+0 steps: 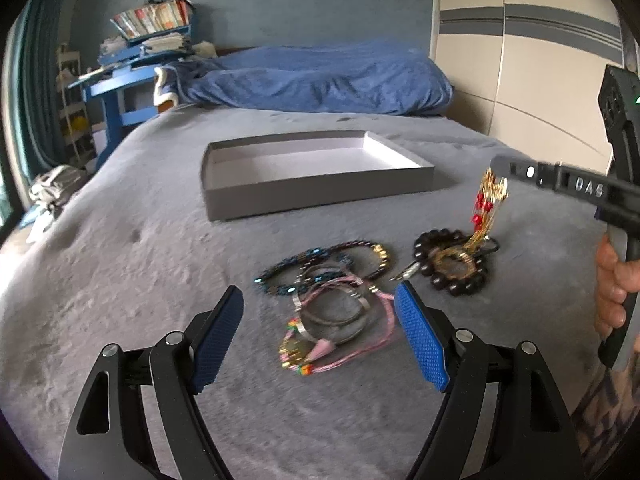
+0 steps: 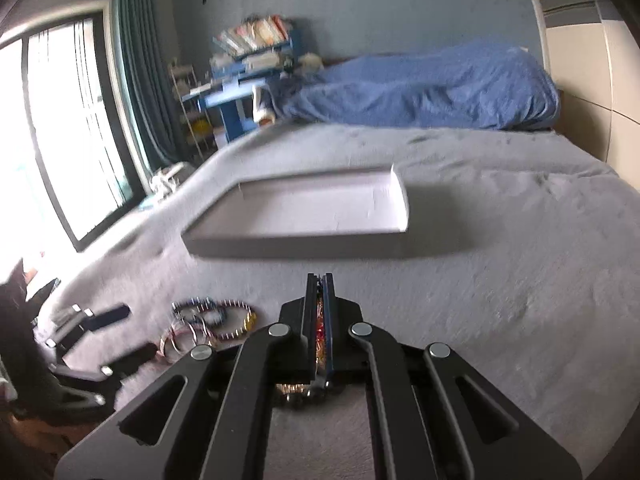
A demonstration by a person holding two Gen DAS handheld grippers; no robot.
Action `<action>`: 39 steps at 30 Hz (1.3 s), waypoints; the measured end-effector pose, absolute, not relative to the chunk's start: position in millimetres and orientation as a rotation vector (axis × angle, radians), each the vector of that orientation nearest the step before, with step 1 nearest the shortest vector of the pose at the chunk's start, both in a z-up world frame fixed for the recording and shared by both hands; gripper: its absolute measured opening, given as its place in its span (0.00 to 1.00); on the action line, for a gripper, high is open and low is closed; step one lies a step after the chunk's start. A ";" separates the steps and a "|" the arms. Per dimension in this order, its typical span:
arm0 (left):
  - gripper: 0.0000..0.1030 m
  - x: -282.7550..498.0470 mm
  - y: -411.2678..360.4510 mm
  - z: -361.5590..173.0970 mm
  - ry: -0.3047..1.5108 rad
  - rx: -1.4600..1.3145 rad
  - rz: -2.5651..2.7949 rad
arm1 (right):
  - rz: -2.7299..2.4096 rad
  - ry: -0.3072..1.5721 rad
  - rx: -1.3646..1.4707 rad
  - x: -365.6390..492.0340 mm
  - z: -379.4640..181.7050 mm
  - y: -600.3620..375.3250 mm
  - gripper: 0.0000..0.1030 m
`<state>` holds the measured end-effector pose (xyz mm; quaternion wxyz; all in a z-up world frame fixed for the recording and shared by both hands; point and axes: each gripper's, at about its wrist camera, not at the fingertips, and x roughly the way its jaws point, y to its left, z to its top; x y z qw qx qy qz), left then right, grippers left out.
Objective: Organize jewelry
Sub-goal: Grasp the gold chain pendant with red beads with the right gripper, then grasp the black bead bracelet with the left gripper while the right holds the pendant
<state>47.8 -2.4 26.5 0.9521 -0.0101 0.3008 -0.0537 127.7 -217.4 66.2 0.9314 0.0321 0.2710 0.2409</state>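
- The gold-and-red tasselled piece point(image 1: 489, 204) is pinched in the right tongs point(image 1: 500, 168), lifted above a dark bead bracelet point(image 1: 452, 264) on the bed point(image 1: 140, 280); its lower strands trail down to the bracelet.
- Left tongs point(image 1: 320, 336) stand wide, holding nothing, over a tangle of bangles and pink cord point(image 1: 332, 304).
- One shallow grey tray point(image 1: 316, 196) lies beyond, apart from the jewelry.
- Grey bedcover, one blue duvet point(image 1: 320, 76), a blue shelf point(image 1: 120, 92).
- Only the right wrist view shows the window point(image 2: 60, 120) and curtain point(image 2: 136, 60).
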 end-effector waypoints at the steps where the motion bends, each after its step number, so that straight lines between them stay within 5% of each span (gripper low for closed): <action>1: 0.76 49.5 -5.3 27.9 0.614 -0.023 -0.116 | 0.491 0.544 0.069 127.6 70.5 -219.9 0.02; 9: 0.76 70.9 -39.9 35.3 0.648 0.022 -0.218 | 0.444 0.534 0.096 126.8 80.6 -260.4 0.02; 16: 0.52 109.0 -68.6 25.6 0.758 0.076 -0.303 | 0.404 0.596 0.143 125.0 52.3 -288.8 0.02; 23: 0.48 133.9 -75.2 10.9 0.852 0.052 -0.308 | 0.387 0.622 0.195 128.0 36.1 -300.7 0.02; 27: 0.17 135.2 -78.7 10.7 0.855 0.056 -0.329 | 0.393 0.633 0.181 128.7 31.4 -295.9 0.02; 39: 0.14 107.5 -73.7 66.9 0.672 -0.020 -0.432 | 0.402 0.626 0.184 129.6 31.0 -293.2 0.02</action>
